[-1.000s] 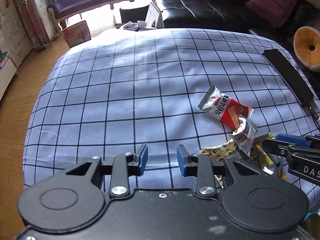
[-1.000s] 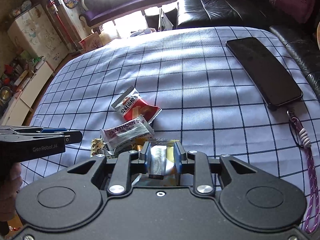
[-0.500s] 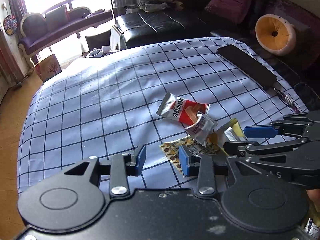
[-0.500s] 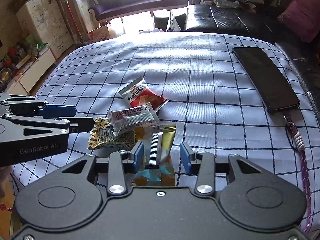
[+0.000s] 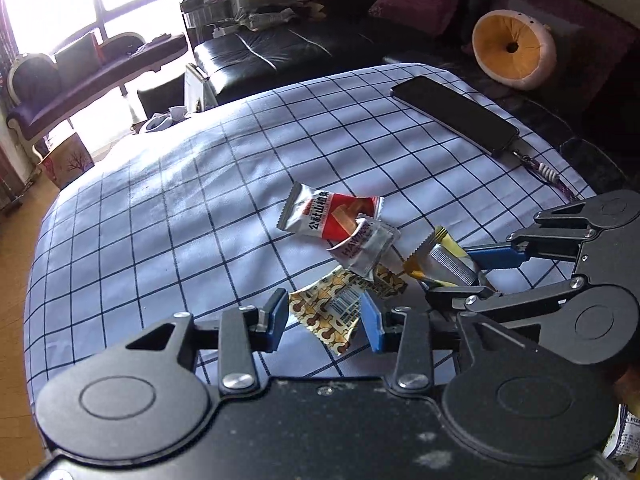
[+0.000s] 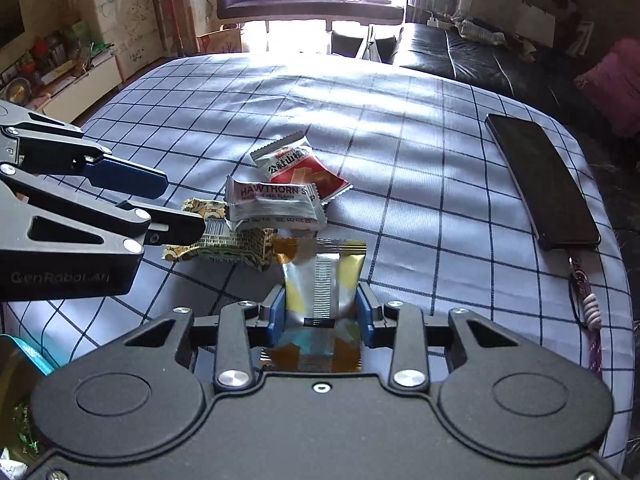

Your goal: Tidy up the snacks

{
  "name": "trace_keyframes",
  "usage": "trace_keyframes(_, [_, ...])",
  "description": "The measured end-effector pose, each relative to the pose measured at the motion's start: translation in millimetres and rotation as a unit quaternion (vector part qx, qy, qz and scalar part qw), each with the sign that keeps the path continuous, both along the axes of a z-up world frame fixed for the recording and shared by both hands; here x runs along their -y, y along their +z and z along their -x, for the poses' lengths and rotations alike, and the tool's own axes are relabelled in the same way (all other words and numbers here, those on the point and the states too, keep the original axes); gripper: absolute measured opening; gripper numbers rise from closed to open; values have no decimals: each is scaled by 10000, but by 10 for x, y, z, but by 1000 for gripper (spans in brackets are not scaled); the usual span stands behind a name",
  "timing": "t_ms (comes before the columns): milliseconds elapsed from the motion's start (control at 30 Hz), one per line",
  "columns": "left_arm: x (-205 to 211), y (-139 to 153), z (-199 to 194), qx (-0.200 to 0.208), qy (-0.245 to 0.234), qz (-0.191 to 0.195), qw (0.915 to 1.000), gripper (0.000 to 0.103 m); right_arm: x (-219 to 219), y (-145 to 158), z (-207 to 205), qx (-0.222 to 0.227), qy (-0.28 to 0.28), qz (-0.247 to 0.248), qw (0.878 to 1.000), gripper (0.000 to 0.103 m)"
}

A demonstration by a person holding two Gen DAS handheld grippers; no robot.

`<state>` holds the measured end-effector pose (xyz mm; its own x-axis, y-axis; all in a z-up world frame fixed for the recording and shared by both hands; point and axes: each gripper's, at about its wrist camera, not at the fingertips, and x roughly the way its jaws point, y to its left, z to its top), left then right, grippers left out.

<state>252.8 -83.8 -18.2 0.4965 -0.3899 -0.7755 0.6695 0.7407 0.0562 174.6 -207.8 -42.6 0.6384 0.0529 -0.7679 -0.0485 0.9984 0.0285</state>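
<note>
Broadly, a wide table draped in a pale blue cloth with a dark grid (image 6: 400, 208) fills both wrist views, with black sofas behind it. A long black smartphone (image 6: 544, 184) with a purple beaded strap (image 6: 590, 304) lies flat near the right edge, well apart from the snacks.

Four packets form a loose overlapping heap near the front edge. Farthest back is a red and silver foil packet with Chinese lettering (image 6: 298, 168). A silver wrapper printed HAWTHORN (image 6: 276, 204) lies partly over it. Beneath that wrapper's near edge sits a gold and brown patterned packet with a barcode (image 5: 340, 312).

The left gripper (image 5: 325, 320) straddles the patterned packet. Its blue fingers have just been opening and stand spread on either side of the packet, not visibly pressing it.

The right gripper (image 6: 322, 314) has just been closing on a yellow and silver foil sachet (image 6: 324, 280), which stands between its blue fingers; they appear to touch the sachet's edges, so it looks lightly pinched.

Risks, as a judgement: the packets overlap, so lifting either one could drag the hawthorn wrapper along and scatter the heap. The slick foil sachet may slip from a light edge grip. The two grippers work close together and could collide.
</note>
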Motion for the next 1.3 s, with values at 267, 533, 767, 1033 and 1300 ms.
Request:
trace_keyframes(267, [214, -155, 73, 212, -580, -218, 9979, 45, 224, 103, 161, 27, -299, -271, 9992, 44])
trace_keyframes(533, [493, -323, -9, 516, -535, -621, 9953, 56, 319, 182, 226, 84, -385, -640, 9972, 44])
trace_keyframes(767, [647, -357, -142, 456, -372, -573, 9966, 57, 336, 201, 265, 121, -394, -722, 9965, 44])
trace_keyframes(1033, [681, -338, -201, 81, -235, -299, 9992, 14, 356, 223, 319, 150, -426, -811, 9957, 44])
trace_keyframes(1300, [480, -281, -110, -339, 267, -146, 9990, 6, 383, 333, 451, 287, -472, -837, 9950, 44])
